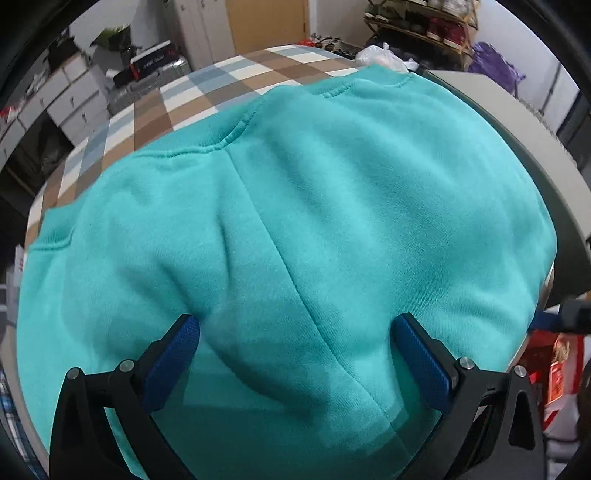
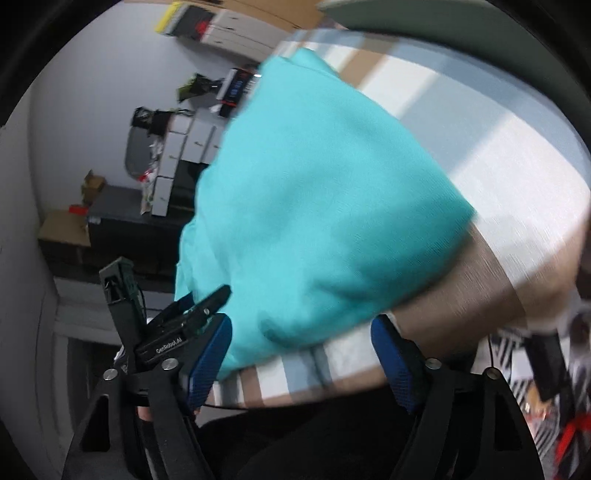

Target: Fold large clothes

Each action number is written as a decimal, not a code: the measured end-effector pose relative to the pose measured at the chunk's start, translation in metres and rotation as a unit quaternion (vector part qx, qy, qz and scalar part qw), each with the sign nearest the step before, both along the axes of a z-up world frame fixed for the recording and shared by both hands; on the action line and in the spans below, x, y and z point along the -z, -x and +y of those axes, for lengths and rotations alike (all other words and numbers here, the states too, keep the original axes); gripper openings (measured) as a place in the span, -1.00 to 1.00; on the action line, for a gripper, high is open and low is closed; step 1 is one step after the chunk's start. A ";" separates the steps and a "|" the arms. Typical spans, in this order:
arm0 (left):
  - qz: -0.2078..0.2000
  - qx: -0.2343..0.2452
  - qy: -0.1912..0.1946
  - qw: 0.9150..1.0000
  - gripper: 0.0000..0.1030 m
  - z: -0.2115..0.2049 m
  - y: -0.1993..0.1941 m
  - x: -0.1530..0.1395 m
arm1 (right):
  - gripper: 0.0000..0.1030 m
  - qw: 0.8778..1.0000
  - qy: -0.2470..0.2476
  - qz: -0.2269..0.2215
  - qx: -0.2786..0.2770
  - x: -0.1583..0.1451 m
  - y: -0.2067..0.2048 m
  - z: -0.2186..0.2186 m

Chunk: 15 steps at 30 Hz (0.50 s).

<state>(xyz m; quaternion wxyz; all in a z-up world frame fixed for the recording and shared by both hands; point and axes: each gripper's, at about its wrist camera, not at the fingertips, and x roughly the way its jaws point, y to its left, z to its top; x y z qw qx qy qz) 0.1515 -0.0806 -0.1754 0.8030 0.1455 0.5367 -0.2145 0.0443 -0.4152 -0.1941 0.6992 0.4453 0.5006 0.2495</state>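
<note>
A large turquoise sweatshirt (image 1: 295, 206) lies folded on the table with the checked cloth (image 1: 229, 88). It fills most of the left wrist view. My left gripper (image 1: 295, 328) is open just above the sweatshirt, with a raised fold of fabric between its blue pads (image 1: 173, 365). In the right wrist view the sweatshirt (image 2: 314, 206) lies ahead, blurred by motion. My right gripper (image 2: 301, 328) is open and empty over the sweatshirt's near corner at the table edge. The other gripper's black body (image 2: 173, 328) shows beside its left finger.
A grey board (image 1: 517, 125) lies along the table's right side. A white plastic bag (image 1: 380, 55) sits at the far edge. White drawers (image 1: 70, 99) and a shoe rack (image 1: 424, 22) stand around the room. Dark clothing (image 2: 295, 435) is below the right gripper.
</note>
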 end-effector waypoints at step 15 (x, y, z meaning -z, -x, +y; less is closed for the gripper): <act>0.012 -0.020 0.054 0.998 0.98 0.018 -0.017 -0.005 | 0.81 0.994 0.106 -0.033 0.007 -0.024 -0.088 0.034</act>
